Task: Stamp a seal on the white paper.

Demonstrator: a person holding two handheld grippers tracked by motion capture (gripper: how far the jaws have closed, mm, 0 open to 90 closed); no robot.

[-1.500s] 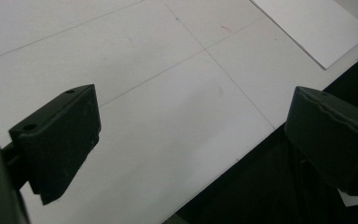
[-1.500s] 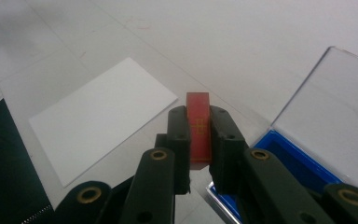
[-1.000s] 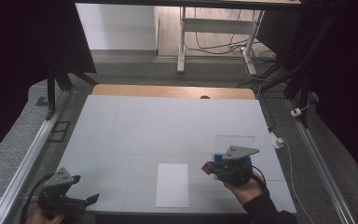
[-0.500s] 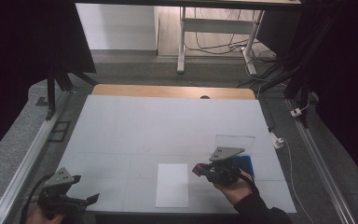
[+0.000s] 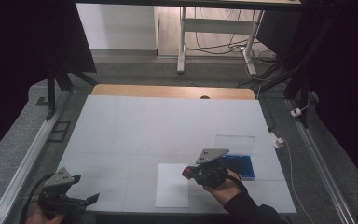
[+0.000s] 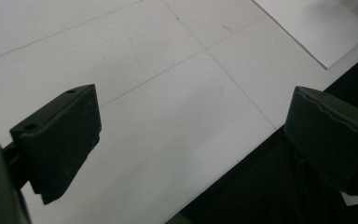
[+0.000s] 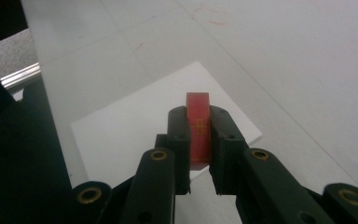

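Right gripper (image 7: 199, 140) at lower centre of the frame is clamping a red block (image 7: 198, 128) over the white sheet (image 5: 172, 184); I'm keeping my left gripper (image 6: 191, 135) gaping wide, lower left

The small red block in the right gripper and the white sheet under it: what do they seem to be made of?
Small red block: flat matte faces, crisp edges and a faint yellow mark suggest painted wood or hard plastic; it is unclear which. White rectangular sheet: very thin, lying flat on the table, matte, probably paper or thin card.
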